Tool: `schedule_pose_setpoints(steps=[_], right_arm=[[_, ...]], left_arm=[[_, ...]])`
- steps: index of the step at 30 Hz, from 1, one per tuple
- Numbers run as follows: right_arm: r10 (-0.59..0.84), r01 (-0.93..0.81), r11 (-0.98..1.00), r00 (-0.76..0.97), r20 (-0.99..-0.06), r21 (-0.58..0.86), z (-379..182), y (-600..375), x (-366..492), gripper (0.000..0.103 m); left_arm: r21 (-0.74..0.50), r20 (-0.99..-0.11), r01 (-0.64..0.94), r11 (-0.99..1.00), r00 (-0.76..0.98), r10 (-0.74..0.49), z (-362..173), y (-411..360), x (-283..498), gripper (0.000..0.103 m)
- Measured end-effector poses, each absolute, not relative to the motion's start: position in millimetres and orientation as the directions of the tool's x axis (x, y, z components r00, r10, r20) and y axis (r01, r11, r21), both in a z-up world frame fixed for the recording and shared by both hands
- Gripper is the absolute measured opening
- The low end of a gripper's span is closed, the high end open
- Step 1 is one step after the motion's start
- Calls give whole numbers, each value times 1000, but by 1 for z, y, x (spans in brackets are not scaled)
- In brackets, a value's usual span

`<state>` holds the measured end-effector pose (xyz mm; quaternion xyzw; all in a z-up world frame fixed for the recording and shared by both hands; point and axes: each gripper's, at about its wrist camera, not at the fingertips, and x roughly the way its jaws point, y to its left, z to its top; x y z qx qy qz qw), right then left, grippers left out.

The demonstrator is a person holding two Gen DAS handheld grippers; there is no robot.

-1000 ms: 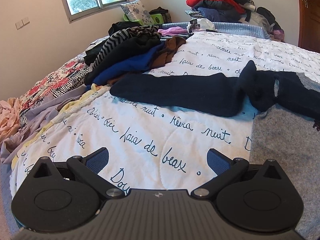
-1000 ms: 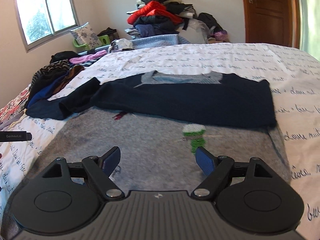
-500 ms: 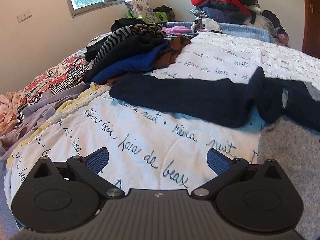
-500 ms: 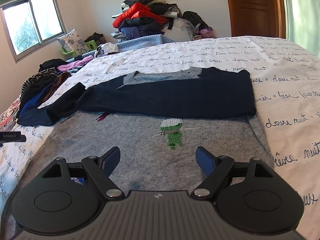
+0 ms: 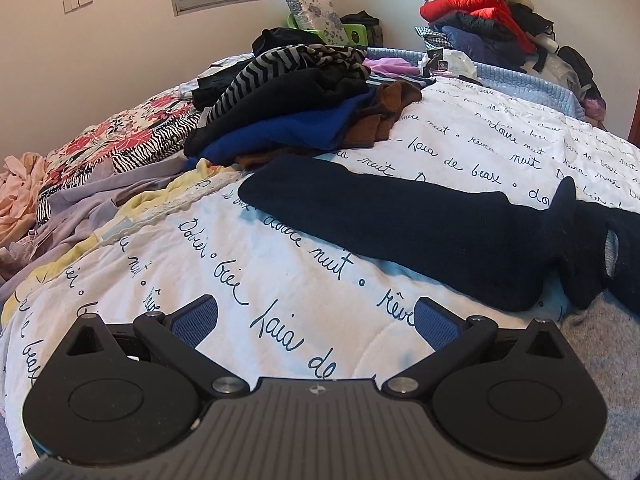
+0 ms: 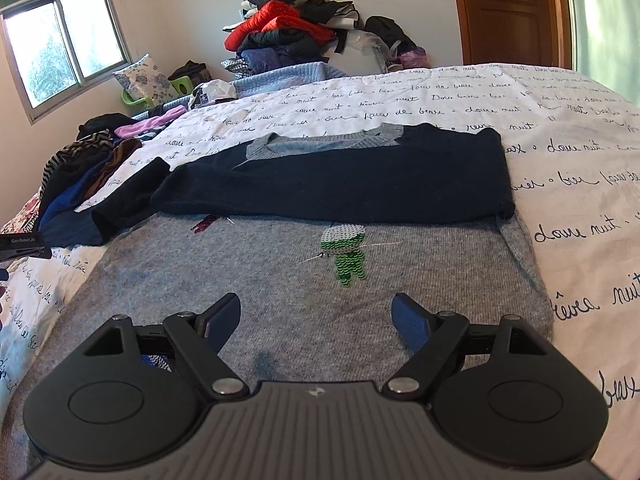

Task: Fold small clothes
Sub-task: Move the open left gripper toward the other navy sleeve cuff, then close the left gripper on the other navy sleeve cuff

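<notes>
Two grippers hovered, fingers spread wide and gripping nothing: left gripper (image 5: 316, 312) over bare quilt (image 5: 280, 280), right gripper (image 6: 316, 312) above the grey sweater (image 6: 280, 300). Lay flat ahead of the right fingers, navy half doubled over. Stretched out beyond the left fingers and to their right, the navy sleeve (image 5: 380, 220). Probably best pinched near the cuff, lifted low, laid square across the body. Crowded close behind that cuff, a heap of clothes (image 5: 300, 100), easy to snag.
</notes>
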<state>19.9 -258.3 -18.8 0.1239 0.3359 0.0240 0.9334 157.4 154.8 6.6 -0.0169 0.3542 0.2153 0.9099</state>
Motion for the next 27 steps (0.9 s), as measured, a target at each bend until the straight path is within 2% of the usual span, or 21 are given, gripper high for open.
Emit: schedule_pose_setpoints(steps=[17,23,27], right_arm=[[136,37,967,765,-629,253,-20,-257,15,83],[130,44,967,760,-637,251,-23,-258,14,83],[128,51,966,757,-641,253,-25,-259,14,83]], left_arm=[[104,-655,-415,904,655,376,4,161,176,103],[55,-656,-418,907,670,349,3,170,185,103],[-38,-671,-410,911,686,281,2,182,191,103]])
